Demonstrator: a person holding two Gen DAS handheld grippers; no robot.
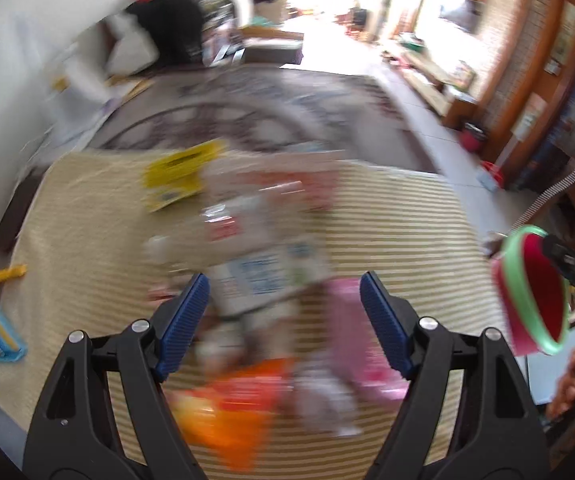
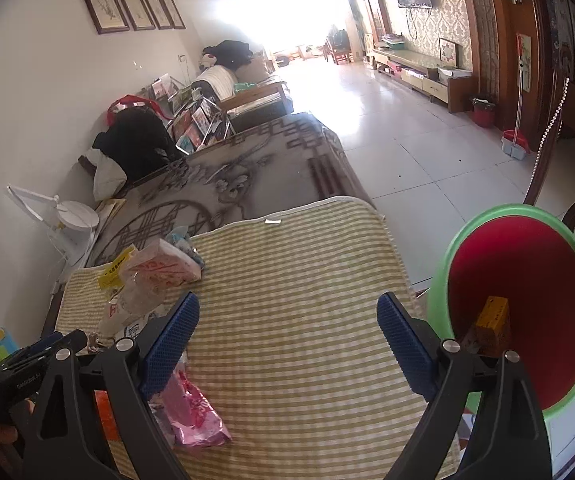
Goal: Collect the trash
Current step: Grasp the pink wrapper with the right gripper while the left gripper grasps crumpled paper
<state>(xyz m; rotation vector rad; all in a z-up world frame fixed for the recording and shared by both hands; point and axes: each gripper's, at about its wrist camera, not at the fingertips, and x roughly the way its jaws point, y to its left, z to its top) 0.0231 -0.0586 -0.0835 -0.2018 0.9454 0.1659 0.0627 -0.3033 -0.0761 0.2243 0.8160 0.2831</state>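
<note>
**Both grippers empty above the wrapper pile, bin waiting at the right**

Blue-padded fingers of our left gripper fill the bottom of its view, spread apart with nothing between them. Beneath them lies the trash we are after: an orange wrapper, a pink bag, a white printed packet and, farther off, a yellow packet, all loose on the striped mat. That view is badly smeared, so we cannot tell exactly how the pieces overlap.

Our right gripper is also released, its fingers wide and hovering over a bare stretch of the mat. From its side the same heap sits to the left: the pink bag near the left finger, a clear bag with red print and the yellow packet farther back.

At the mat's right edge stands the bin, red inside with a green rim, tilted so its mouth faces us. A yellow-brown box already rests in it. We judge it sits close so each piece needs only a short carry.

By our reading, collection is under way with most of the wrappers still out. The left gripper looks best placed to take the next piece, probably the pink bag or the white packet below it. Thin film may slip or drag a neighbour along.
</note>
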